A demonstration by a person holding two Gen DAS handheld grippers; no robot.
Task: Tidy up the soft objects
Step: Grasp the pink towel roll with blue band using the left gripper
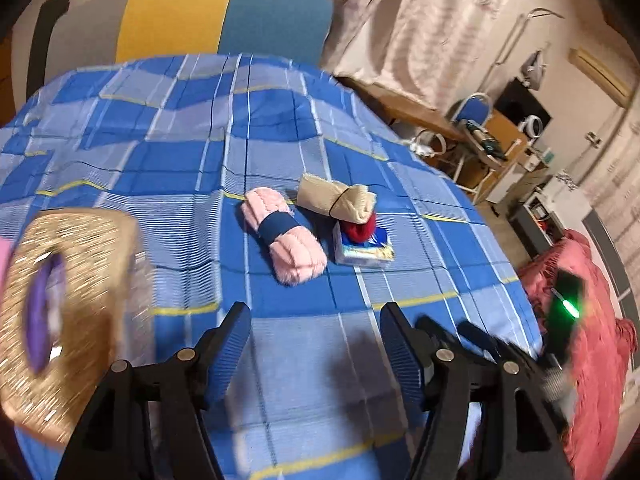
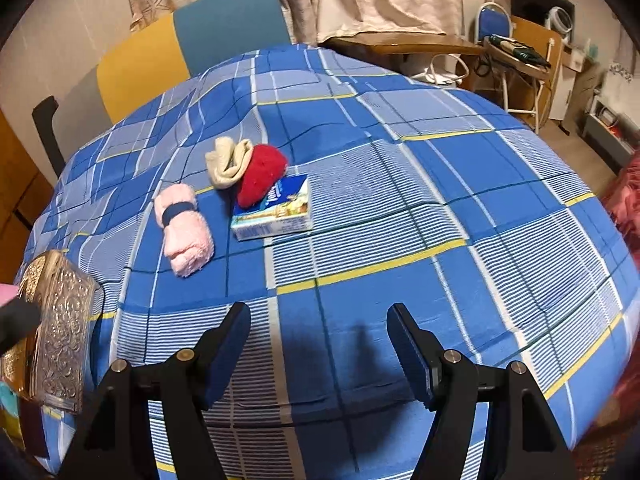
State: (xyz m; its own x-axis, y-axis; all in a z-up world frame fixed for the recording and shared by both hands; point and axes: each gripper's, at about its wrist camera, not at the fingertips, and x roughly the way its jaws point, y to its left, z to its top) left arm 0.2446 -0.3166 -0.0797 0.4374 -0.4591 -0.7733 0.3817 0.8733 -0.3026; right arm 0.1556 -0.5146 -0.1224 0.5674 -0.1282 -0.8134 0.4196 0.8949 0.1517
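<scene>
On the blue plaid cloth [image 1: 160,160] lies a pink fluffy roll [image 1: 284,236] [image 2: 184,232] with a navy band. Right beside it is a beige roll [image 1: 336,200] [image 2: 228,164] tied with a black band. A red plush strawberry [image 1: 362,228] [image 2: 262,178] rests on a tissue pack [image 1: 364,250] [image 2: 276,212]. My left gripper [image 1: 315,312] hangs open over bare cloth, short of the pink roll, with nothing between its fingers. My right gripper [image 2: 318,312] is also open and empty, nearer than the tissue pack.
A golden embossed box [image 1: 60,312] [image 2: 56,344] stands at the left edge with something purple [image 1: 40,320] inside. A yellow and blue chair [image 1: 224,16] is behind the table. Red fringed fabric [image 1: 592,340] lies off the right edge, with room clutter beyond.
</scene>
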